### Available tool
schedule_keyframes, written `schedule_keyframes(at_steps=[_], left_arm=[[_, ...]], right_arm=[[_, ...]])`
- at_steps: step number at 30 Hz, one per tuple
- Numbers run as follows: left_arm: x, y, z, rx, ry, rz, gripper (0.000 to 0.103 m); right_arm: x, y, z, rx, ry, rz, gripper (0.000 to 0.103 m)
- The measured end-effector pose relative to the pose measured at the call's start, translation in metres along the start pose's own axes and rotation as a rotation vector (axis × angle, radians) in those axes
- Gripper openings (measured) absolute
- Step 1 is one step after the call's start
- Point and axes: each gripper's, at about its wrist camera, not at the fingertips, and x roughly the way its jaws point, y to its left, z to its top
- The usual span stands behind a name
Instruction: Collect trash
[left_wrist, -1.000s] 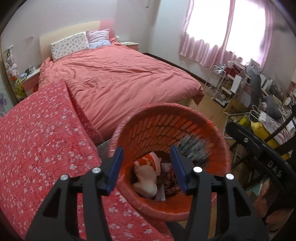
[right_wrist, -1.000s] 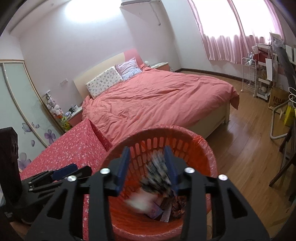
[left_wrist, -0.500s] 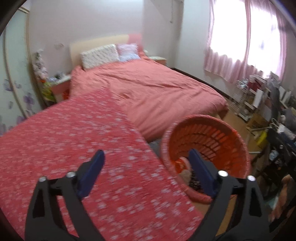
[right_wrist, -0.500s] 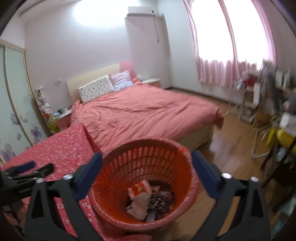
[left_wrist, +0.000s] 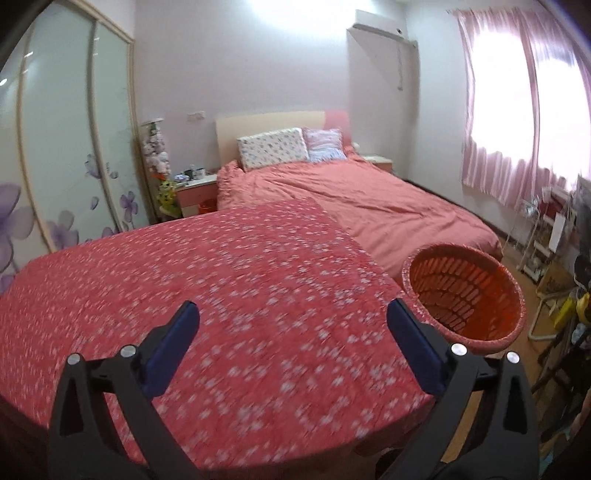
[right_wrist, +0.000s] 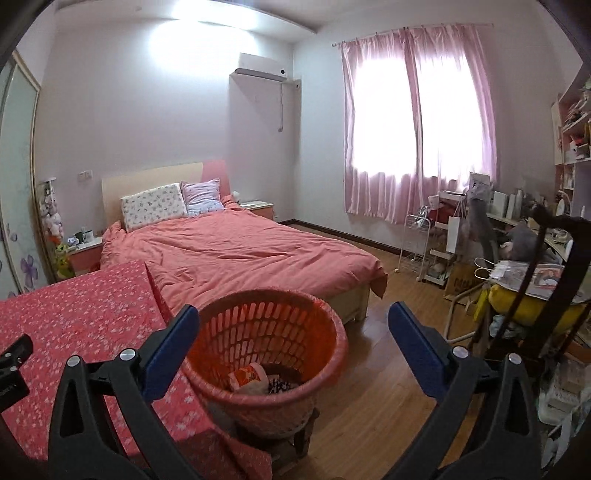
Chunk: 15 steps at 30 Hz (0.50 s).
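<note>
An orange slatted plastic basket (right_wrist: 258, 332) stands on a low stool beside the table; it also shows in the left wrist view (left_wrist: 465, 291) at the right. Trash lies in its bottom: a white and orange wrapper (right_wrist: 248, 377) and a dark patterned piece (right_wrist: 279, 386). My right gripper (right_wrist: 293, 326) is open and empty, above and in front of the basket. My left gripper (left_wrist: 293, 326) is open and empty over the table with the red flowered cloth (left_wrist: 221, 295). The left gripper's tip (right_wrist: 14, 350) shows at the left edge of the right wrist view.
A bed with a pink cover (right_wrist: 236, 254) lies behind the table and basket. A nightstand (left_wrist: 195, 188) and wardrobe doors (left_wrist: 66, 147) are at the left. A cluttered desk, chair and shelves (right_wrist: 517, 273) fill the right side. Wooden floor (right_wrist: 380, 391) lies right of the basket.
The right gripper let a dark patterned piece drop into the basket and opened wide. Both grippers pulled back and up; the left swung left over the table and opened wider.
</note>
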Motion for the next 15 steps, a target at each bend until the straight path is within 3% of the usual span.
schedule_keyframes(at_steps=[7,15], left_arm=[[-0.038,0.025,-0.034,-0.071,-0.047,0.064,0.099],[-0.051,0.042,-0.061,-0.123,-0.001,0.063,0.099]], right_arm=[[-0.032,0.004,-0.020,0.043,0.016,0.043,0.101],[-0.046,0.024,-0.038,-0.030,0.045,0.032,0.101]])
